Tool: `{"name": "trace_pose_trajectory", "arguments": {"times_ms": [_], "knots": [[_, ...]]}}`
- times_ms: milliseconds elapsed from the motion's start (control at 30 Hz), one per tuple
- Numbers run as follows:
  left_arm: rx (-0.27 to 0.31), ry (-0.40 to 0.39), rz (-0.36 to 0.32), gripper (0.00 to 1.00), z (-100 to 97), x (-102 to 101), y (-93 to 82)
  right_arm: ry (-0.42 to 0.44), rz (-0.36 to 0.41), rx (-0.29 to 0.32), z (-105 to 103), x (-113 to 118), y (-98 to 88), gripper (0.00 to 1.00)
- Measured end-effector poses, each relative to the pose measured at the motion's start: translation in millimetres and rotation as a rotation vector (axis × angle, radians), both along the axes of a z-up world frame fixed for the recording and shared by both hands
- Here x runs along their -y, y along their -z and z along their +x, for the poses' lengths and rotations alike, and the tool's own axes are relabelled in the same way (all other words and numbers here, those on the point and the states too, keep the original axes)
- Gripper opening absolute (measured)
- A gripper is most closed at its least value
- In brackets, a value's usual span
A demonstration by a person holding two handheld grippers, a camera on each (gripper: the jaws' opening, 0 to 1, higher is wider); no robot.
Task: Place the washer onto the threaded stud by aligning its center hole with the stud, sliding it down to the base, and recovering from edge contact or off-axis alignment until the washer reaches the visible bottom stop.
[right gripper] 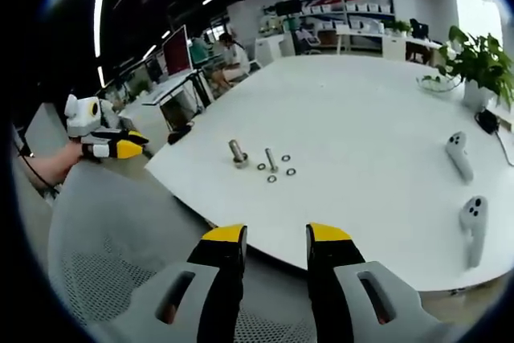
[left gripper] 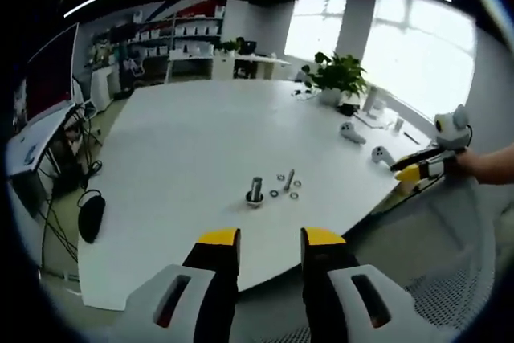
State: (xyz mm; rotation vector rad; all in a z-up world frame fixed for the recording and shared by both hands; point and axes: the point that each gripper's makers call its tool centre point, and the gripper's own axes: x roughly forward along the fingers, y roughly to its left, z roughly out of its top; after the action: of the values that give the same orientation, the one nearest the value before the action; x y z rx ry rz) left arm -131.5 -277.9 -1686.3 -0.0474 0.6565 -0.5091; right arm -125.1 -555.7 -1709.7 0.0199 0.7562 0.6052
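Hovering off the table (left gripper: 201,142) — both hand-held grippers (left gripper: 271,238) (right gripper: 275,234) released — washers (right gripper: 273,170) beside the upright stud (left gripper: 255,191).

The washers (left gripper: 283,186) beside the upright stud (left gripper: 255,190) were too small to count reliably or to tell their holes. The stud's thread could not be resolved. The person's sleeve (left gripper: 491,165) was cut off at the picture's edge.

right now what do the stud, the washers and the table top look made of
Stud: looks like bare metal, grey with a dull shine, standing upright.
Washers: likely the same metal, small grey rings lying flat; too small to tell plating.
Table top: smooth matte white, probably laminate or painted board; the core is not visible.
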Motion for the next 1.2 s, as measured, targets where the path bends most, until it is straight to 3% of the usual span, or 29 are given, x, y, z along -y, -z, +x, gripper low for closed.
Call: {"name": "trace_pose_trajectory", "arguments": {"times_ms": [300,667,733,833,933,1200], "knots": [[-0.023,0.008,-0.058,0.32,0.6,4.0,3.4,-0.006,0.009,0.002,-0.8,-3.0,-1.7,0.32],[-0.051,0.01,-0.031,0.29,-2.4,2.8,8.1,-0.047,-0.008,-0.015,-4.0,-8.0,-0.1,0.34],[-0.03,0.013,-0.03,0.28,-1.0,2.7,5.2,-0.057,-0.011,-0.027,-5.1,-9.4,1.0,0.35],[-0.052,0.021,-0.031,0.28,-2.8,5.0,7.8,-0.089,-0.034,-0.048,-7.7,-11.9,2.9,0.35],[-0.083,0.064,0.025,0.28,-7.8,6.5,16.6,-0.136,-0.058,-0.056,-9.4,-14.0,3.8,0.34],[-0.07,0.044,-0.029,0.26,-5.0,7.0,12.0,-0.258,-0.125,-0.096,2.7,-28.1,12.4,0.34]]}}
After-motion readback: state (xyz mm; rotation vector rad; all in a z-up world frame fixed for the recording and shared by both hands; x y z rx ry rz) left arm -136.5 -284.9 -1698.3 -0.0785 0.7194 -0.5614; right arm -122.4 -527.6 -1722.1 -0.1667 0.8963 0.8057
